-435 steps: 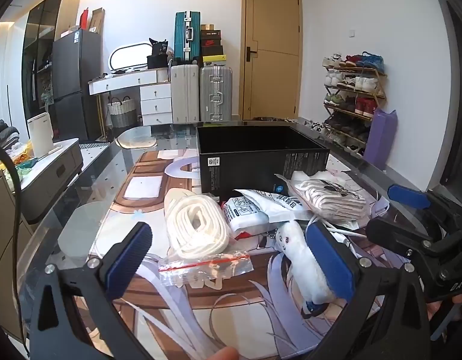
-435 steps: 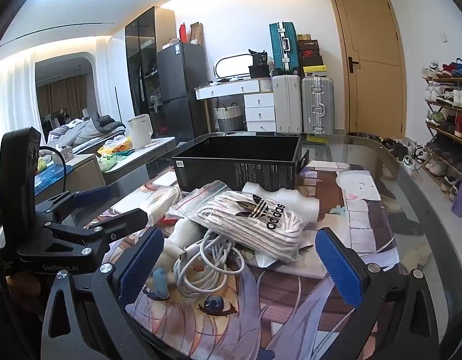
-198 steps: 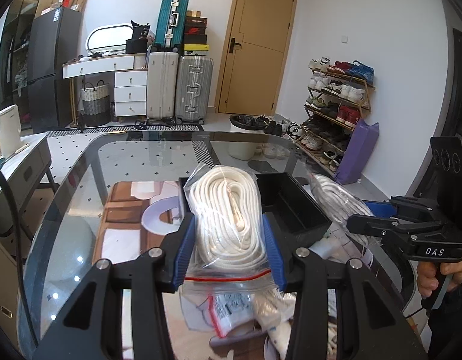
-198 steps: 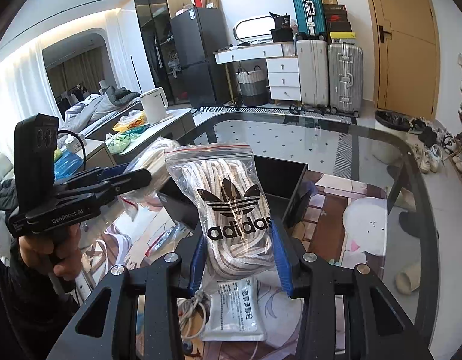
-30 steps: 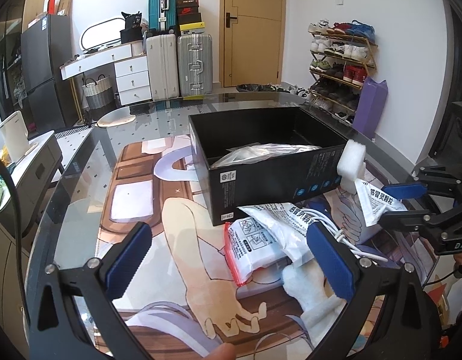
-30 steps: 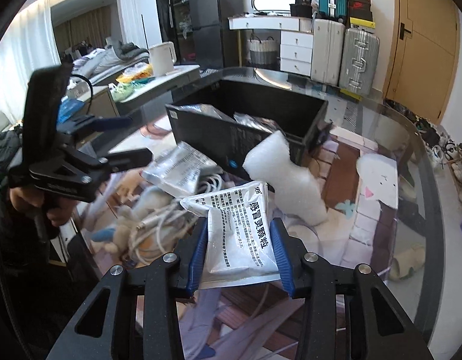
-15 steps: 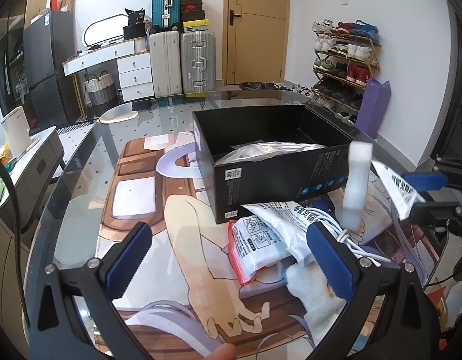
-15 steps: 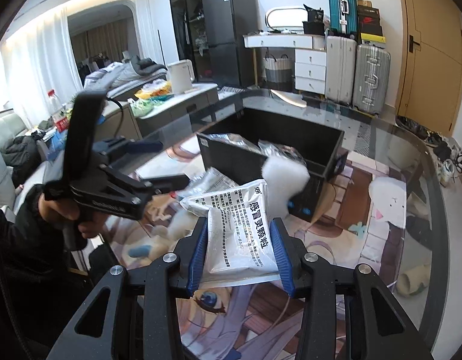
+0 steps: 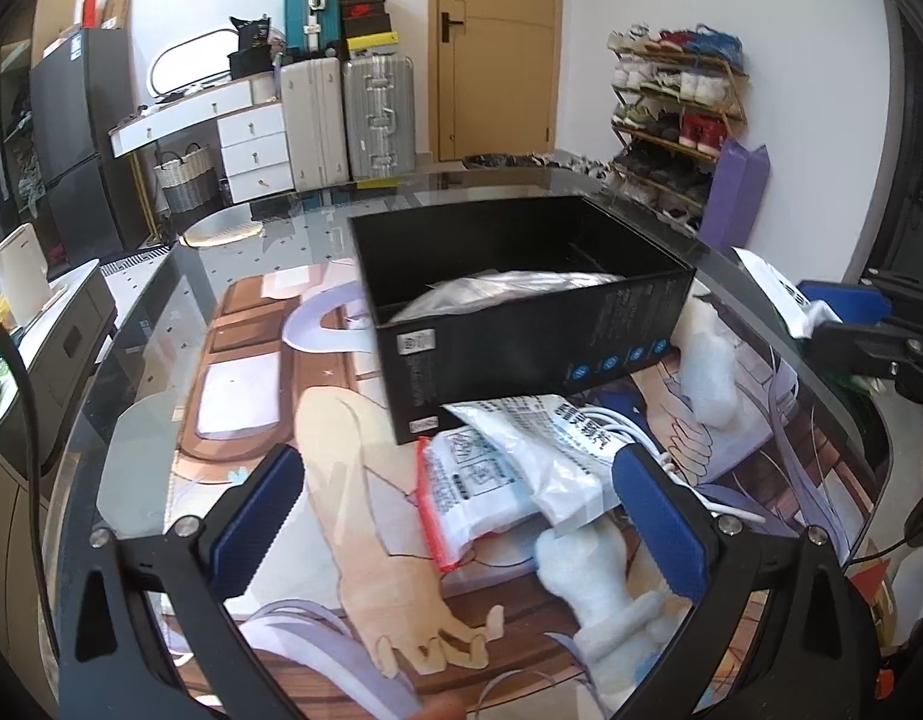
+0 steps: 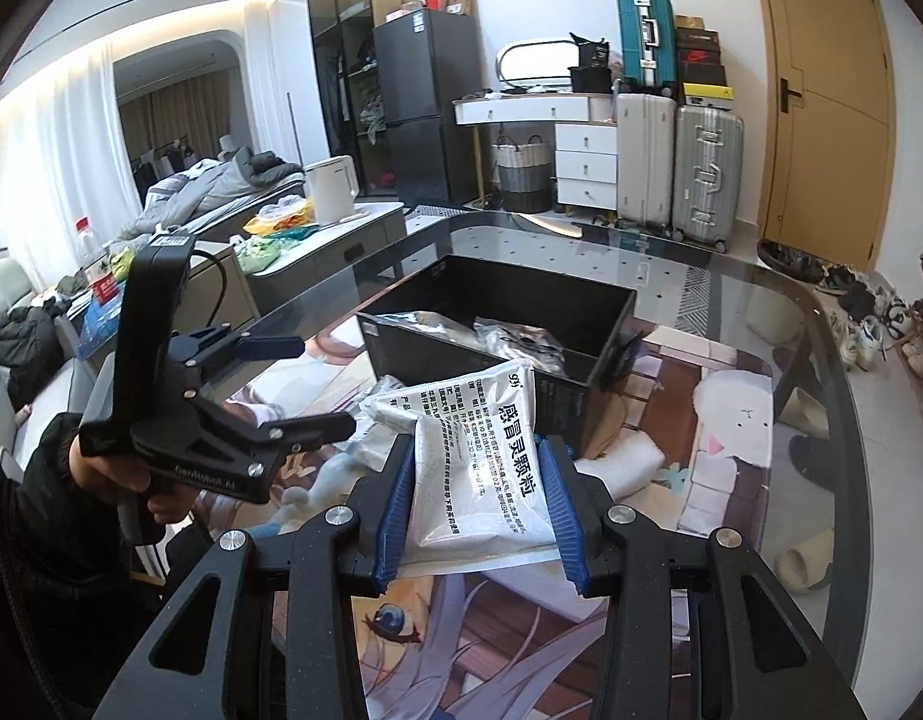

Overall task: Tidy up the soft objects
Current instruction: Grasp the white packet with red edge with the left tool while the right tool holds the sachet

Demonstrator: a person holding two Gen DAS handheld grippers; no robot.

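A black open box [image 9: 521,306] stands on the glass table and holds clear bags of white cord [image 9: 497,291]; it shows in the right wrist view [image 10: 503,324] too. My right gripper [image 10: 479,504] is shut on a white medicine pouch [image 10: 473,474], held above the table in front of the box. My left gripper [image 9: 455,516] is open and empty, low over the table before the box. Between its fingers lie a red-zip bag [image 9: 473,486], a white printed pouch [image 9: 557,432], a white cable and a white plush toy [image 9: 593,576]. A white foam piece [image 9: 710,366] lies right of the box.
The table carries an anime-print mat [image 9: 341,480] under glass. The table's right edge [image 10: 845,420] drops to the floor with slippers. Suitcases [image 9: 347,114], drawers and a door stand behind. A shoe rack [image 9: 671,120] is at right.
My right gripper has lifted the medicine pouch higher and nearer the box. The foam piece that was in the air now lies on the table. The left gripper has held still, open.
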